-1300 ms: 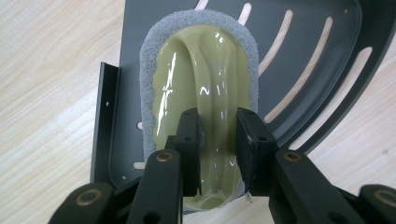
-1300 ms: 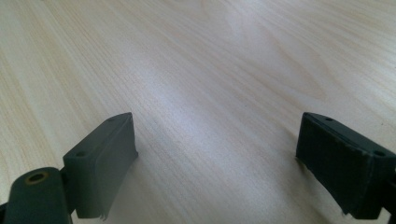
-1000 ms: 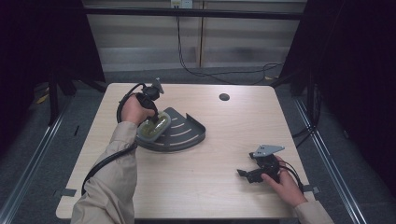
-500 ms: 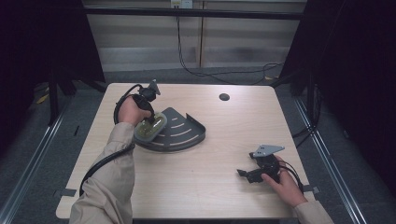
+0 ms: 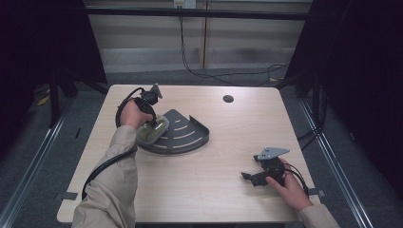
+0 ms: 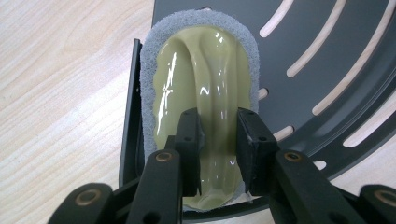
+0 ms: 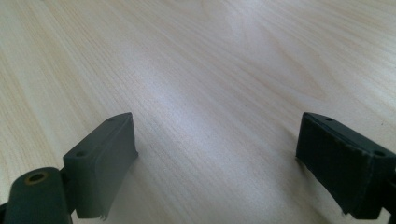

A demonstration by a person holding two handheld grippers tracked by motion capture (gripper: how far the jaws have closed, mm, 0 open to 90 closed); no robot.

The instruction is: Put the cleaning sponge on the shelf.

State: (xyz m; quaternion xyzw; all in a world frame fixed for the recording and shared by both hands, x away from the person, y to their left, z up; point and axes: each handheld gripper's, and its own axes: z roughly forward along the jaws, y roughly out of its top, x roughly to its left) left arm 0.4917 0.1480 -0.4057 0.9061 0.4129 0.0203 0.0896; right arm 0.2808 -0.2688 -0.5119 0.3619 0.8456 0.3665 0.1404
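A pale green scrubber [image 6: 205, 98] with a grey sponge edge lies on the left corner of a dark slotted corner shelf [image 6: 336, 60]. My left gripper [image 6: 218, 140] is shut on the scrubber's raised handle ridge, one jaw on each side. In the high view the scrubber [image 5: 153, 131] sits under my left gripper [image 5: 151, 113] at the left end of the shelf [image 5: 183, 134]. My right gripper [image 5: 259, 176] rests low at the table's front right. Its jaws stand wide open over bare wood, with nothing between its fingertips [image 7: 105, 158].
A small dark round disc [image 5: 228, 99] lies near the table's [image 5: 204, 190] back edge, right of centre. Black cables trail from both grippers. Dark frames and rails flank the table on both sides.
My left hand has shifted slightly to the left and back with the scrubber. The right gripper has stayed put.
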